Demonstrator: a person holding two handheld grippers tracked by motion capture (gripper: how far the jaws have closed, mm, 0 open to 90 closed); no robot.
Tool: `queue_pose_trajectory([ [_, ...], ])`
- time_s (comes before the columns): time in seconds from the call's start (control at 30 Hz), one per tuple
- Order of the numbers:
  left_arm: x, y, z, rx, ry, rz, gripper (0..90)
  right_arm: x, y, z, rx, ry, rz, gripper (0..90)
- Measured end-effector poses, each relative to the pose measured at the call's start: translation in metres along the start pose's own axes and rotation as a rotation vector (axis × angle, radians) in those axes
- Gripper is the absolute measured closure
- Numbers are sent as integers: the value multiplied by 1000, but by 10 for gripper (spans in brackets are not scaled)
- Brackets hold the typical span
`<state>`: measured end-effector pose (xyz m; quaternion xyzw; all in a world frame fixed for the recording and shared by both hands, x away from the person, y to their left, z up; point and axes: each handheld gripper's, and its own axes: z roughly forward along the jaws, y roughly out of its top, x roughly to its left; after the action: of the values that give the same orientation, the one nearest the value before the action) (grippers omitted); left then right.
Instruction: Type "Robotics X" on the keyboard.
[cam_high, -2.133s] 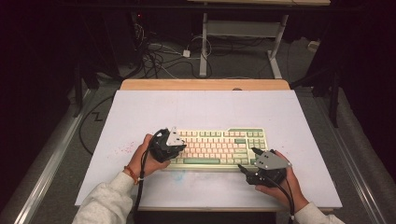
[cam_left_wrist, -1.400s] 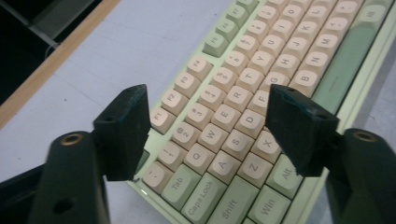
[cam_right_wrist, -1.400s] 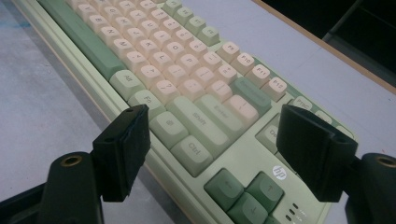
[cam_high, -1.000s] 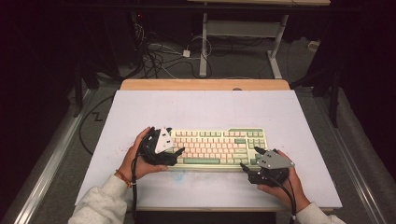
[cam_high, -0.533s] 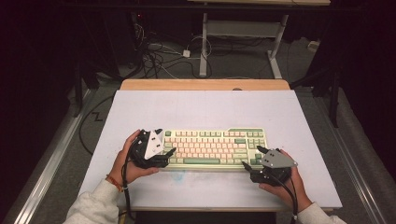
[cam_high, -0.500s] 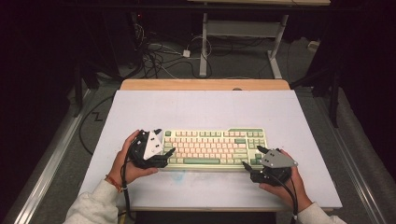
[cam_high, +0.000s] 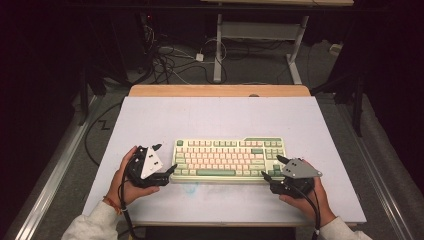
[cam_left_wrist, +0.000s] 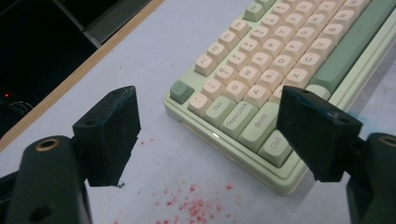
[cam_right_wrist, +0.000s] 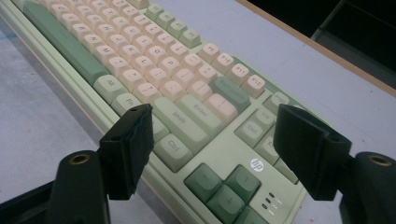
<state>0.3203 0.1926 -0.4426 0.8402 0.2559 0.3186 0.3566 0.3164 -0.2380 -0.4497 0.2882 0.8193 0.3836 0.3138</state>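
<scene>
Lying flat, keyboard (cam_high: 228, 160) runs left-right across table (cam_high: 220, 115).

In the left gripper view the keyboard (cam_left_wrist: 280, 70) runs off the top and right edges, and one black jaw hides part of its near corner keys. In the right gripper view its arrow keys are cut by the bottom edge, and the small labels beside its indicator lights (cam_right_wrist: 270, 201) are too small to read
</scene>
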Motion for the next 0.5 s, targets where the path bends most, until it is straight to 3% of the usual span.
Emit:
queue_pose_trajectory([
  [0.23,-1,-15,-4,18,-23,-48,208,-2,1,-1,-5,5,12,326],
  [0.37,-4,-17,-4,-1,-113,-97,300,-2,1,-1,-6,1,14,319],
  [0.5,-11,-12,-2,4,-167,-88,391,-1,1,-1,-3,0,11,310],
])
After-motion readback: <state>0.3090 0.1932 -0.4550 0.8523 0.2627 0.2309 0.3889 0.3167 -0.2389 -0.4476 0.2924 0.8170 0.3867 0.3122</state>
